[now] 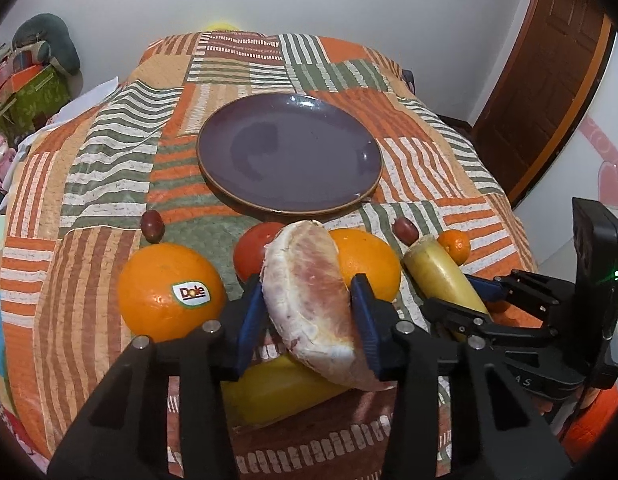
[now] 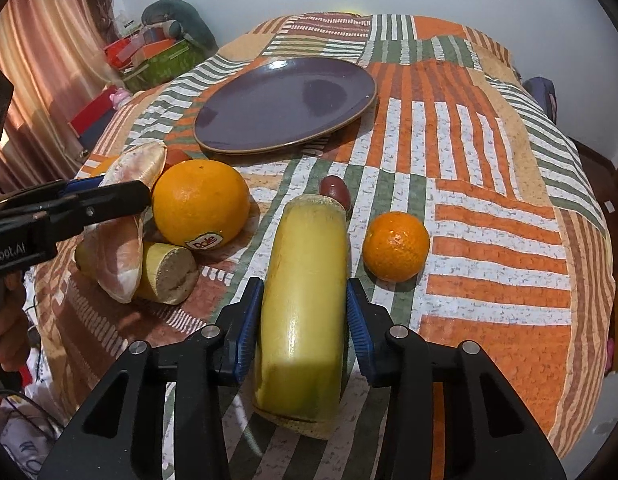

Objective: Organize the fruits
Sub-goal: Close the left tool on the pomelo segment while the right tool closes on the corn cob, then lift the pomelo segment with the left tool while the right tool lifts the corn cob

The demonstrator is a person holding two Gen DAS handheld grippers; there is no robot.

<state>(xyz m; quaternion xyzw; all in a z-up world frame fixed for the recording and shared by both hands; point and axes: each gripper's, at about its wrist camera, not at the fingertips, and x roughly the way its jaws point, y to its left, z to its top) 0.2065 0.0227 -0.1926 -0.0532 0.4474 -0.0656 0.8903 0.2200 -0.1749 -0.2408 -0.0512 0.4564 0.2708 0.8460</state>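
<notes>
- Your left gripper (image 1: 309, 320) clamps the pomelo wedge (image 1: 313, 304) across its flat sides, so it cannot roll.
- Your right gripper (image 2: 305, 320) squeezes the banana piece (image 2: 305, 304) mid-length, balanced for carrying to the empty plate (image 2: 285, 100).

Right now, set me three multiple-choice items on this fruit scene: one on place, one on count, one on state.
1. What lies between the left gripper's jaws?
A. pomelo segment
B. tomato
C. grape

2. How many oranges bear a Dole sticker?
A. none
B. one
C. two

3. The purple plate is:
A. full
B. bare
C. upside down

Key: 1 A, the peeled segment sits between the blue pads. 2 C, one sticker in the left view, another on the second orange. 3 B, no fruit lies on it.
</notes>
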